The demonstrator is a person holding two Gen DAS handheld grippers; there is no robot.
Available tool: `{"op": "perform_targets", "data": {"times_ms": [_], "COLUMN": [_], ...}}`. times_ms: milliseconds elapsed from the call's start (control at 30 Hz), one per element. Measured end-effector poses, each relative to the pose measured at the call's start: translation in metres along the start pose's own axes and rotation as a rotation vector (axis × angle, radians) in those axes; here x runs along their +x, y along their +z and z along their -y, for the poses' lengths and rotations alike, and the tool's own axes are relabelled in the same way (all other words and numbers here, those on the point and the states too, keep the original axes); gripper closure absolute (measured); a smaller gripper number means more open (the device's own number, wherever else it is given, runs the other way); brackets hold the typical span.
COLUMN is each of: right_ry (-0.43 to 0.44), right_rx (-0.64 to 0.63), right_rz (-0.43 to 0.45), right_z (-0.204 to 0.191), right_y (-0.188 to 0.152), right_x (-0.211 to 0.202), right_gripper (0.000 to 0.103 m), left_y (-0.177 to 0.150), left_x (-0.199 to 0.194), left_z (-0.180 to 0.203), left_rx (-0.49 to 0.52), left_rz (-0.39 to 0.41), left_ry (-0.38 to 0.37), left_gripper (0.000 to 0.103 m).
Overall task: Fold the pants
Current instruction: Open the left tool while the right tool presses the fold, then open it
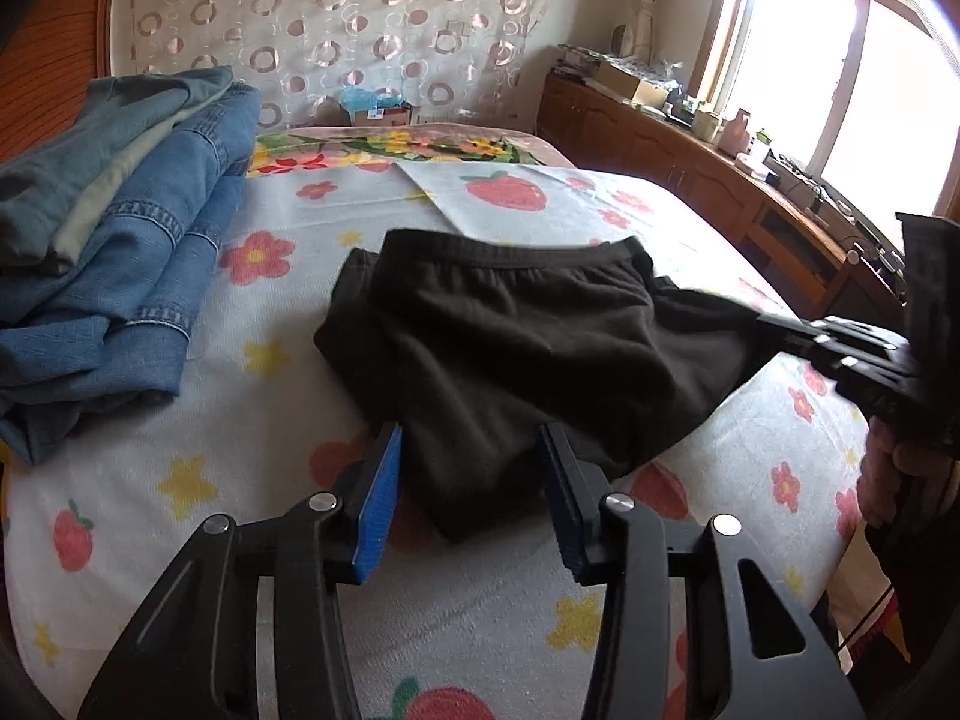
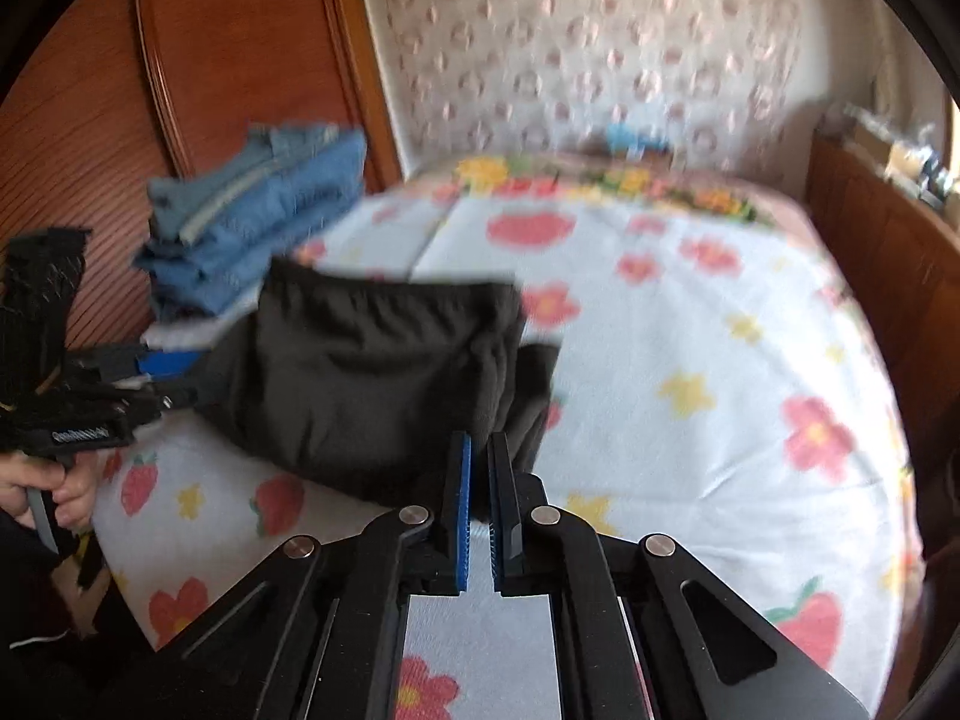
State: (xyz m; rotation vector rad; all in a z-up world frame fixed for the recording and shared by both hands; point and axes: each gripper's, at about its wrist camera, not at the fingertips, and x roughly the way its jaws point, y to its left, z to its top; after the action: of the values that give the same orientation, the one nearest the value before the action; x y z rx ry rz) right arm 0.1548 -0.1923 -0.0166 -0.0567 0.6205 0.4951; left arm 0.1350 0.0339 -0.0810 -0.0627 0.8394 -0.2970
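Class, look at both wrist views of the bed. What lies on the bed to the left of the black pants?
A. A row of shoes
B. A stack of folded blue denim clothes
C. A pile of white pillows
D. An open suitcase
B: in the left wrist view, a stack of folded blue denim clothes sits on the flowered bed sheet, left of the black pants.

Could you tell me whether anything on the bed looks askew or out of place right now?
The black pants lie bunched and crooked, one corner pulled sideways where the right gripper pinches it. The jeans pile near the headboard is loosely stacked, with edges sagging. Nothing looks spilled or damaged.
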Motion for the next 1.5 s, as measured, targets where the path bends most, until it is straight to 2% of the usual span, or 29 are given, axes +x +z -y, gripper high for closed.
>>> {"op": "perform_targets", "data": {"times_ms": [67,200,333,500,600,733,900,1133,1233,1400,1433,1467,1500], "right_ry": [-0.004,-0.074,-0.068,-0.052,-0.053,-0.07,-0.068,-0.069,-0.067,-0.069,-0.069,-0.071,-0.075], "right_rx": [0.006,-0.021,0.003,0.034,0.032,0.015,0.014,0.014,0.016,0.015,0.014,0.013,0.01], "right_rz": [0.002,-0.058,-0.128,-0.131,-0.129,-0.126,-0.124,-0.122,-0.122,-0.121,-0.121,-0.122,-0.123], "right_z": [0.003,0.009,0.016,0.023,0.023,0.015,0.015,0.014,0.014,0.014,0.014,0.014,0.014], "right_y": [-0.002,-0.017,-0.026,-0.021,-0.022,-0.02,-0.019,-0.02,-0.02,-0.02,-0.02,-0.02,-0.02], "right_x": [-0.007,-0.001,0.011,0.01,0.01,0.018,0.02,0.018,0.018,0.018,0.018,0.019,0.019], "right_gripper": [0.099,0.099,0.099,0.099,0.096,0.096,0.096,0.096,0.096,0.096,0.096,0.096,0.096], "left_y": [0.001,-0.001,-0.006,-0.008,-0.005,-0.003,-0.001,0.0,-0.005,-0.014,-0.015,-0.016,-0.016], "left_x": [-0.006,-0.017,-0.018,-0.012,-0.004,-0.008,-0.028,-0.01,0.005,0.006,0.005,0.003,0.001], "left_z": [-0.001,-0.006,-0.008,-0.005,-0.001,0.01,0.024,0.021,0.016,0.018,0.018,0.02,0.02], "left_rx": [-0.006,-0.02,-0.022,-0.008,0.001,0.02,0.061,0.078,0.062,0.068,0.073,0.078,0.077], "left_rz": [0.009,0.032,0.031,0.03,0.02,0.04,0.079,0.006,-0.041,-0.034,-0.033,-0.033,-0.032], "left_ry": [-0.016,-0.031,-0.026,-0.059,-0.069,-0.112,-0.167,-0.11,-0.055,-0.051,-0.055,-0.056,-0.056], "left_gripper": [0.056,0.056,0.057,0.067,0.068,0.08,0.081,0.08,0.078,0.076,0.08,0.088,0.091]}}
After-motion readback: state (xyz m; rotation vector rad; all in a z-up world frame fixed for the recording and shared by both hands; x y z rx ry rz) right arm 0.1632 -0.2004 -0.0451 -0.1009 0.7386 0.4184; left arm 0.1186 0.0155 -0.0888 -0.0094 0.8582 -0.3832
